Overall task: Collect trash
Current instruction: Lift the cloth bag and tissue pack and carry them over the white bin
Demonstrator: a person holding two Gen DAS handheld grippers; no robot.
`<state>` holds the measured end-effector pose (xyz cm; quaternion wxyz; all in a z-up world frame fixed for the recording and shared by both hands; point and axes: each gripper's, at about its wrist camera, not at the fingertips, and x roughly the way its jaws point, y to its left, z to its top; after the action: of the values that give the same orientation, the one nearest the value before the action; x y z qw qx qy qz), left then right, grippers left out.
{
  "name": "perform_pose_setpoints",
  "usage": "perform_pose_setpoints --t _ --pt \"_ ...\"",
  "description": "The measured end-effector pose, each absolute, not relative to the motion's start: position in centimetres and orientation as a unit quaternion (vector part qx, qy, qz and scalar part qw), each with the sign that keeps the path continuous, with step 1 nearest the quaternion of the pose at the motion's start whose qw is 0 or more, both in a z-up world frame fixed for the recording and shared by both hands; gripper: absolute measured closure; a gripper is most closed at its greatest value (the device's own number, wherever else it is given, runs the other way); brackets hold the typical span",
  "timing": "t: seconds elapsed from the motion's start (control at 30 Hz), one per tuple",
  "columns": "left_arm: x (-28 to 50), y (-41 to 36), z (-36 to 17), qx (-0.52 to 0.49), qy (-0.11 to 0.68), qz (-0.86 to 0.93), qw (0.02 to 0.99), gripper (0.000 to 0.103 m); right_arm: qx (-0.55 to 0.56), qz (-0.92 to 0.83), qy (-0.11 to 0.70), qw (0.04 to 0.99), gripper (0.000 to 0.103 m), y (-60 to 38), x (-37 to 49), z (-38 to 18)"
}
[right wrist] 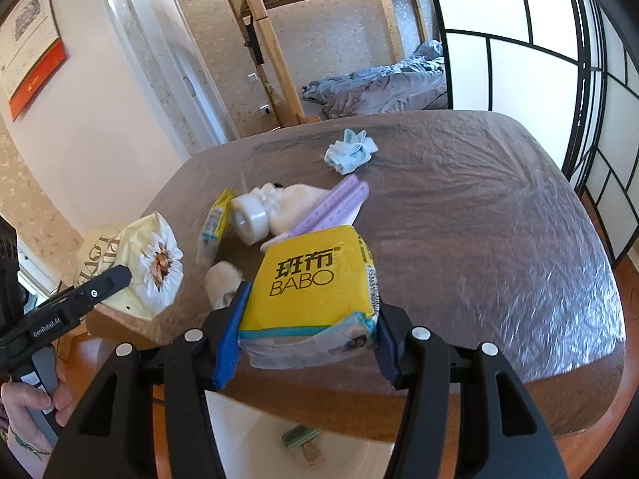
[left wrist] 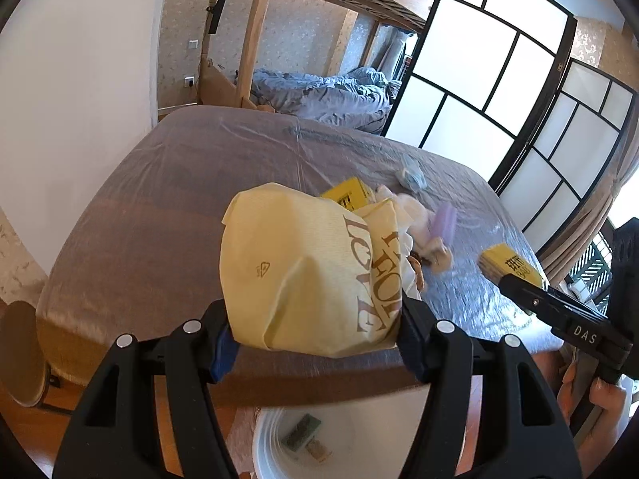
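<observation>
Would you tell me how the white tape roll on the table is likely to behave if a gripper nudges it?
The white tape roll lies on its curved side, so it would probably roll. The plastic film over the table looks slick, so it may also slide. It looks light and stiff.

Both views are close fisheye wrist shots looking forward and down along their own fingers, over the near edge of the plastic-covered worktop (left wrist: 131,239) toward the bunk bed (left wrist: 255,32) at top centre. Left wrist view sits further left; right wrist view further right. Shared: worktop clutter, white bin (right wrist: 255,439) at bottom centre, each other's gripper at frame edge.
</observation>
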<state>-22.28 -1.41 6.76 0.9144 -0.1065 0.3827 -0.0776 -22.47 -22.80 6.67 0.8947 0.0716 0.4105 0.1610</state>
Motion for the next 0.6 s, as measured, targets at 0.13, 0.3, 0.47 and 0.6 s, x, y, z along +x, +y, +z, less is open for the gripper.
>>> perform_pose_setpoints --t 0.13,0.3,0.47,0.6 --pt "-23.8 -2.0 6.5 -0.100 0.387 -0.079 0.913 0.038 0.068 0.161 0.414 0.893 0.049 -22.5 -24.2 6.5" --pt "-25.7 -2.2 5.8 -0.105 0.396 -0.098 0.907 0.038 0.064 0.149 0.416 0.895 0.049 -22.0 -26.9 6.5" --pt "-27.8 -1.8 5.4 -0.096 0.404 -0.122 0.901 0.038 0.086 0.131 0.423 0.892 0.049 -21.4 -30.3 6.1" --pt "-29.8 -1.9 5.0 -0.081 0.408 -0.140 0.898 0.038 0.088 0.116 0.427 0.893 0.049 -20.6 -33.0 5.8"
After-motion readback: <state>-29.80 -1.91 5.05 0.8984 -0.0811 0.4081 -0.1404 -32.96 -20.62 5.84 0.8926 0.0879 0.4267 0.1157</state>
